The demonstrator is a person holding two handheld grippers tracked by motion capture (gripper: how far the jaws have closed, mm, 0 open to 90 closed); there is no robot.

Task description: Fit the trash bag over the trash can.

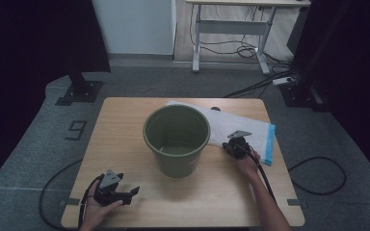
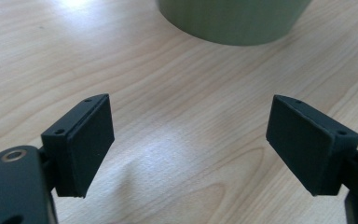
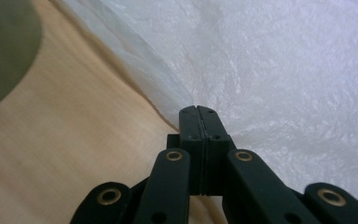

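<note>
A green bucket (image 1: 176, 139) stands upright in the middle of the wooden table (image 1: 120, 120). Its base shows in the left gripper view (image 2: 233, 21) and its side in the right gripper view (image 3: 2, 51). Behind and right of it lies a flat white plastic bag (image 1: 243, 126) with a blue strip (image 1: 270, 144). My right gripper (image 1: 230, 144) sits at the bag's near edge, just right of the bucket. Its jaws are pressed together (image 3: 198, 111) where the thin edge of the bag (image 3: 284, 70) runs into them. My left gripper (image 1: 134, 192) rests near the front left, open (image 2: 189, 144) over bare wood.
The table's front edge is close to the left hand. Cables trail from both grippers off the front of the table. Beyond the table are a grey carpet, a dark stand (image 1: 79, 89) at the left and a desk frame (image 1: 231, 38) with cables at the back.
</note>
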